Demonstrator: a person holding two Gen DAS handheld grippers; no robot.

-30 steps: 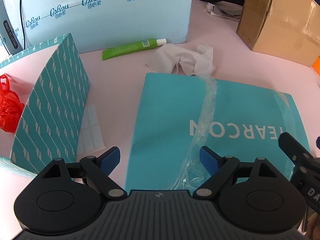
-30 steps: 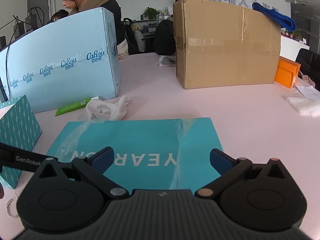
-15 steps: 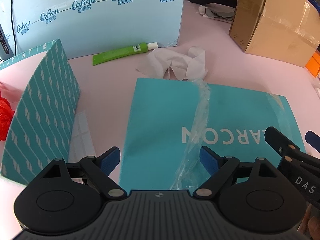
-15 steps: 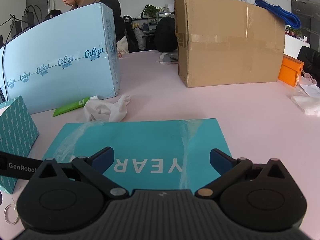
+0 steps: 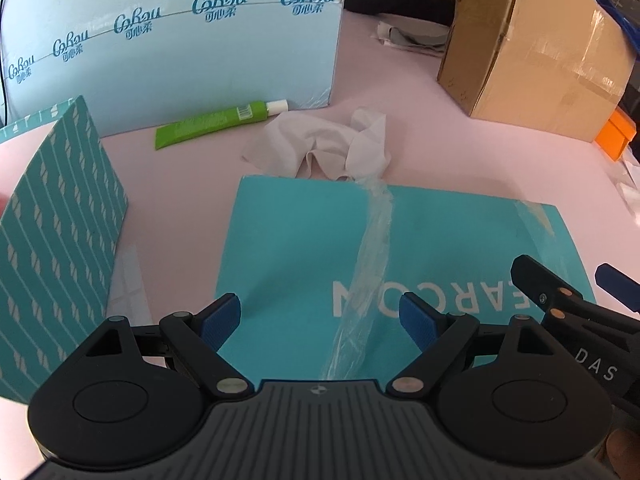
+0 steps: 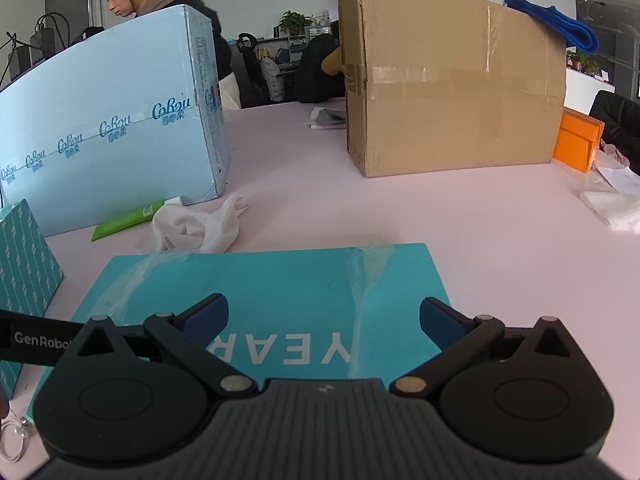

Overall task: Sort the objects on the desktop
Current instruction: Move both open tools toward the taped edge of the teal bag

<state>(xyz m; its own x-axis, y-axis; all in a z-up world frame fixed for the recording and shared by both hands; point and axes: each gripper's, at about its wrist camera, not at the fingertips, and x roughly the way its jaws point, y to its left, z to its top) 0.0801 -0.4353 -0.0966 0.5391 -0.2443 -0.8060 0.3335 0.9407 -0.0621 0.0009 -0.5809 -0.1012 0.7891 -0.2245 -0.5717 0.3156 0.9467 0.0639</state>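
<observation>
Still at the outset, by the look of it — nothing picked up, both tools poised over the flat teal box [image 5: 304,248] lying on the pink counter [image 6: 480,216]. Left tool [image 5: 320,316] spread wide, nothing between its blue pads; right tool [image 6: 324,316] likewise wide apart and empty, hovering above the white lettering on the lid. Next move probably a choice of first item, then a descent onto it: for the box, a pinch at one edge, since too broad to span across. Box itself thin, matte teal, crossed by two strips of wrinkled clear tape. Just beyond its far edge, a crumpled white tissue [image 5: 328,144] — soft, easily pinched — and a green tube [image 5: 212,124] against the pale blue carton [image 5: 172,48]. Patterned teal box [image 5: 56,232] upright at left.
</observation>
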